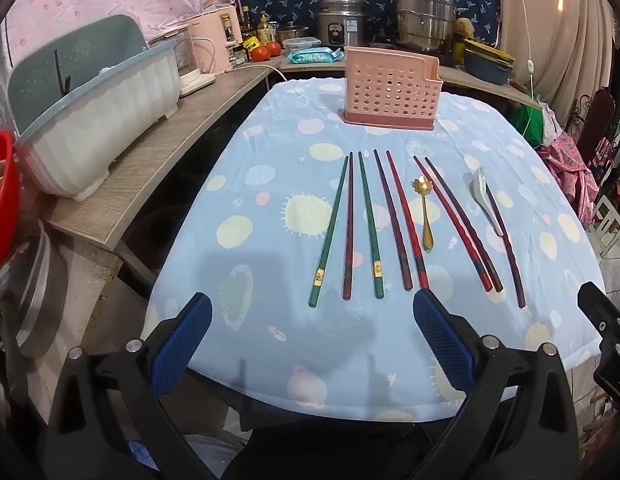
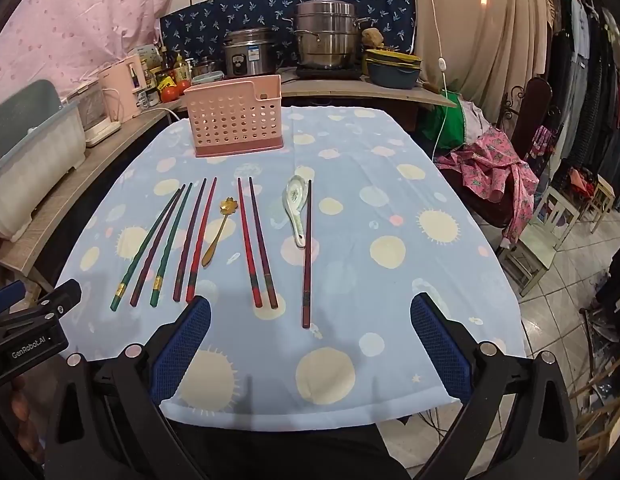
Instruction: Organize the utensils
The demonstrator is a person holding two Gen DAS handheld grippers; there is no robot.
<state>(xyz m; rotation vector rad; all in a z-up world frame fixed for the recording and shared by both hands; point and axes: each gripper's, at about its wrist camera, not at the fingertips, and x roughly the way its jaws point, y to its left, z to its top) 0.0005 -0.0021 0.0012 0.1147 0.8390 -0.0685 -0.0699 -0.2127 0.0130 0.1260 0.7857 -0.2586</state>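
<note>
Both grippers stand fully open and empty, poised over the near edge of the desk (image 2: pixel 462 184): the left gripper (image 1: pixel 312 312) faces the left chopsticks, the right gripper (image 2: pixel 310 316) faces the single dark chopstick (image 2: pixel 307 252).

Task items: eight chopsticks lie side by side, thick ends toward the person. From the left wrist view, two green chopsticks (image 1: pixel 370 224) and dark red ones sit at 11 to 12 o'clock of the left gripper. A small gold spoon (image 1: pixel 424 212) lies between the pairs. A white ceramic spoon (image 2: pixel 295 208) touches or just adjoins the single chopstick. The pink perforated utensil holder (image 2: pixel 235 120) stands upright and empty at 12 o'clock, well apart from the row.

Probable hazards:
- Chopsticks lie nearly touching; closing on one may catch or roll its neighbour.
- The loose blue patterned tablecloth (image 1: pixel 269 184) may bunch under the fingertips and drag the row.
- The thin, flat items give little height to grip; slip is likely.
- The ceramic spoon may be knocked when the adjacent chopstick is lifted.
- The light holder may tip if an item strikes its rim.

Surroundings: a counter wraps from 9 to 1 o'clock, carrying a dish rack (image 1: pixel 97 120), a rice cooker (image 2: pixel 247 54) and a steel steamer pot (image 2: pixel 326 36). Clothing hangs at 3 o'clock.
</note>
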